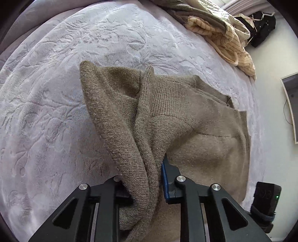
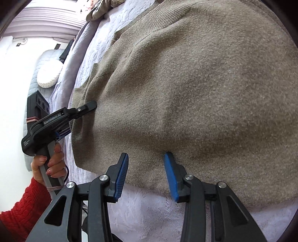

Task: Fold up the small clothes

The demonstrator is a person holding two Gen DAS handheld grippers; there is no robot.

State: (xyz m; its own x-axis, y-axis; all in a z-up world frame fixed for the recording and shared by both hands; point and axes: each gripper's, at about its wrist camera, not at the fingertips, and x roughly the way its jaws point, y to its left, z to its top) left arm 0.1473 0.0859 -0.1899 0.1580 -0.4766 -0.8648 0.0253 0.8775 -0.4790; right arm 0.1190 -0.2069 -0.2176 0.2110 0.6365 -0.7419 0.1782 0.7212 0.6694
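Note:
A taupe knit sweater (image 2: 195, 83) lies on a pale lilac embossed blanket (image 1: 46, 93). My left gripper (image 1: 149, 175) is shut on a bunched fold of the sweater (image 1: 134, 119), which drapes up between its fingers; only one blue pad (image 1: 164, 175) shows. From the right wrist view the left gripper (image 2: 91, 106) is at the sweater's left edge, held by a hand in a red sleeve. My right gripper (image 2: 146, 167) is open and empty, its blue pads (image 2: 171, 176) resting at the sweater's near hem.
A cream striped garment (image 1: 223, 37) and an olive quilted cloth (image 1: 195, 11) are piled at the blanket's far right. Black items (image 1: 262, 28) sit beyond them. The bed edge falls away on the right (image 1: 260, 121). A white round cushion (image 2: 49, 76) lies beside the bed.

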